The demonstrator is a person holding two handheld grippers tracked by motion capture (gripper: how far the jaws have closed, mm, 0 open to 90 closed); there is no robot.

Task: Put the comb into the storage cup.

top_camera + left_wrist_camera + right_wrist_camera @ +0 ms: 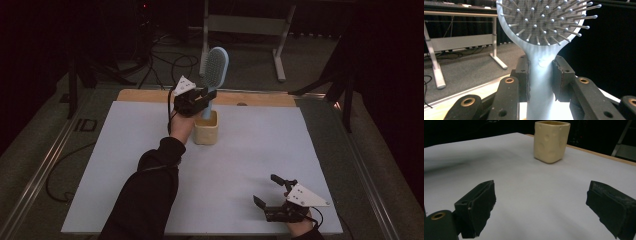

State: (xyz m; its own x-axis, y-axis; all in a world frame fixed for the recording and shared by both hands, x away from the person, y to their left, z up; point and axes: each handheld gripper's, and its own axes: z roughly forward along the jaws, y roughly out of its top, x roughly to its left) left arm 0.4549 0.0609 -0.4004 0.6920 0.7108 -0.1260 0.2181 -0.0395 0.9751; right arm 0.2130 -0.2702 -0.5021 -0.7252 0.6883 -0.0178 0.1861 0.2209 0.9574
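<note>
High view: pale-blue hairbrush upright, left tongs clamping handle; right tongs apart.

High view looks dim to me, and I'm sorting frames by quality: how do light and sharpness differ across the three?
High view: dark surroundings, soft detail, only the white table lit. Left gripper view: hairbrush sharp, a glare patch near its handle base. Right gripper view: cream cup fairly crisp, black jaws slightly soft.
</note>
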